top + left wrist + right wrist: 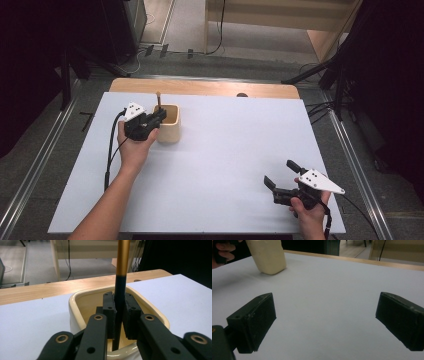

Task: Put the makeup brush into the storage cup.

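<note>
White table (225, 165): left gripper (119, 312) fingers (109, 310) clamp stick (120, 290) over cup (75, 312).

I see a cream container (167, 123) at upper left of the high view, on a white tabletop (225, 150) edged with light wood along the top. The stick (120, 290) in it is golden-orange above and dark navy below. Both tools are black, left tool (159, 115) and right tool (281, 174), each carrying a white-grey plate.

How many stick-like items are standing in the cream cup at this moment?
1. A single gold-and-black stick stands upright in the cream cup, clamped between the left gripper's jaws over the cup's opening. The cup's bottom is partly hidden, so something short could lie inside.
</note>
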`<control>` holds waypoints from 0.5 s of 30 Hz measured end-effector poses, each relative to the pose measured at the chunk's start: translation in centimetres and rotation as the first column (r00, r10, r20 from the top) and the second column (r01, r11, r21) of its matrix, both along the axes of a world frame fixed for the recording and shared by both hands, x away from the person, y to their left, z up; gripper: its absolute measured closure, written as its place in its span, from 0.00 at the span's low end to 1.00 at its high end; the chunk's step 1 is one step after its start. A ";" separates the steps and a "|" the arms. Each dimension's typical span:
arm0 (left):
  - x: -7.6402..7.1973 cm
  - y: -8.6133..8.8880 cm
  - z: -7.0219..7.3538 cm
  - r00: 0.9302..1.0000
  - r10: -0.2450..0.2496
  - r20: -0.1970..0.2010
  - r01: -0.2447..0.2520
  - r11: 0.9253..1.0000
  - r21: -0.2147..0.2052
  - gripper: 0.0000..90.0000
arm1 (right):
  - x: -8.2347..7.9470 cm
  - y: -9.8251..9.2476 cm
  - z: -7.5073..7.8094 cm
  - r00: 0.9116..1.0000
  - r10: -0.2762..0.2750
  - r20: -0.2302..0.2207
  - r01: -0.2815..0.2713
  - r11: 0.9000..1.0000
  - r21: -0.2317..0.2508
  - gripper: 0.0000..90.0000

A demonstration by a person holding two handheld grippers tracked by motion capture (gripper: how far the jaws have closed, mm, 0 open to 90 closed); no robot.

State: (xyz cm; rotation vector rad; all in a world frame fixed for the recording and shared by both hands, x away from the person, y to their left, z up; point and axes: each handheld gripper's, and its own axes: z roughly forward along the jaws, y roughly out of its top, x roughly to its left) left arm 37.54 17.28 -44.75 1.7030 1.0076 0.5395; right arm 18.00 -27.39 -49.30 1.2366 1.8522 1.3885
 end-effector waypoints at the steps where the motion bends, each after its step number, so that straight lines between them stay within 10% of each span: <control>1: 0.0 0.0 0.0 1.000 -0.001 -0.001 0.001 1.000 -0.005 0.86 | 0.0 0.0 0.0 1.000 0.000 -0.001 0.000 1.000 0.000 0.03; 15: -1.1 0.4 0.9 0.998 -0.057 0.001 0.057 0.998 -0.034 0.08 | -0.1 -0.1 0.0 1.000 -0.005 0.002 0.005 1.000 0.001 0.04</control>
